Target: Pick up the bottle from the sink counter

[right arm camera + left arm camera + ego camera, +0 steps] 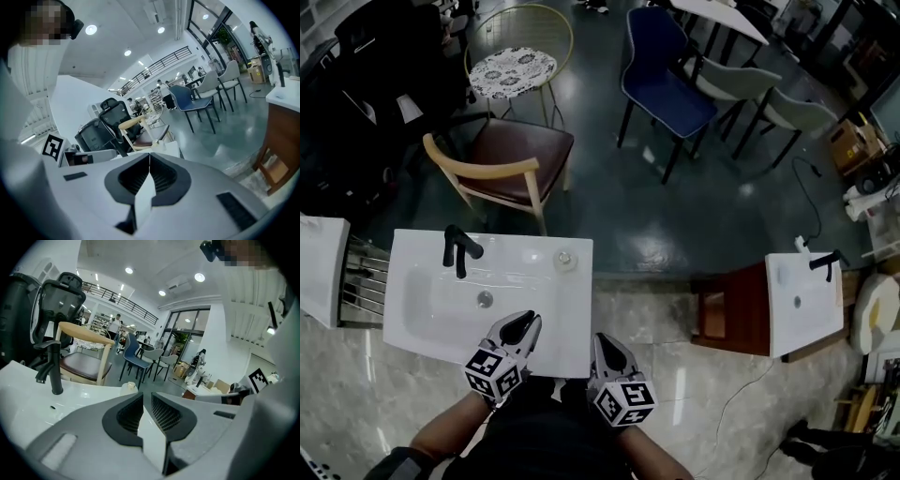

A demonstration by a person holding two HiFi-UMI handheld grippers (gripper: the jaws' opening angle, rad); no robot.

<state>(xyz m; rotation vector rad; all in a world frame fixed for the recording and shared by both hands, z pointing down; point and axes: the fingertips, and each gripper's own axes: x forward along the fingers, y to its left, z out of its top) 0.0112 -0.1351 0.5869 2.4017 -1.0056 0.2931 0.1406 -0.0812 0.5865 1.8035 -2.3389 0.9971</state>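
A small pale bottle (565, 260) stands upright on the flat right part of the white sink counter (567, 319), near its far edge. The left gripper view shows this bottle (127, 386) small and just beyond the jaws. My left gripper (529, 320) hovers over the counter's near edge, pointing toward the bottle but well short of it; its jaws (146, 394) are shut on nothing. My right gripper (600, 339) hangs beside the counter's near right corner, and its jaws (150, 155) are closed and empty too.
A black faucet (457, 248) rises behind the basin with its drain (486, 299). Beyond the counter stand a wooden chair with a brown seat (511, 155), a wire chair (514, 67) and a blue chair (661, 75). A second sink (802, 300) sits on a brown cabinet at right.
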